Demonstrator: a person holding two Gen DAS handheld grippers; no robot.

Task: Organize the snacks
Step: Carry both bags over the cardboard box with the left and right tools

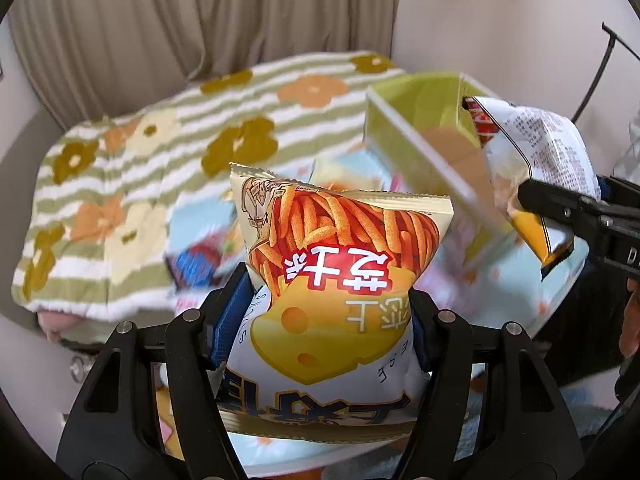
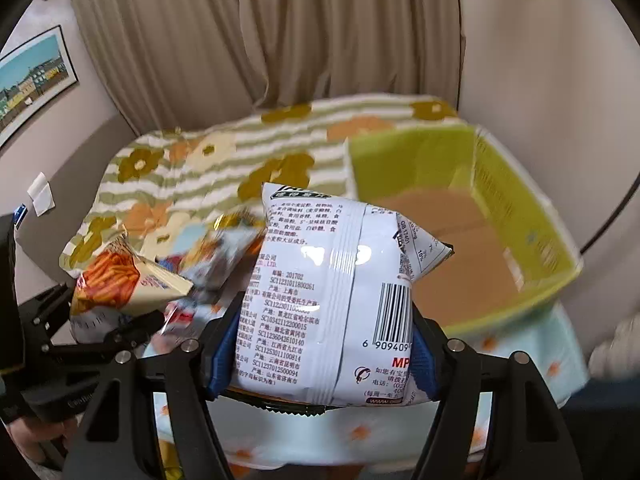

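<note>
My left gripper is shut on a cheese-stick snack bag with orange sticks and a yellow cheese picture, held above the table; it also shows in the right wrist view. My right gripper is shut on a white snack bag with its barcode side facing the camera, held in front of the green box. That white bag shows in the left wrist view, beside the green box. The box's brown floor looks bare.
More snack packs lie blurred on the light blue flowered cloth. A green striped flowered blanket lies behind. Curtains and walls stand beyond, with a framed picture at left.
</note>
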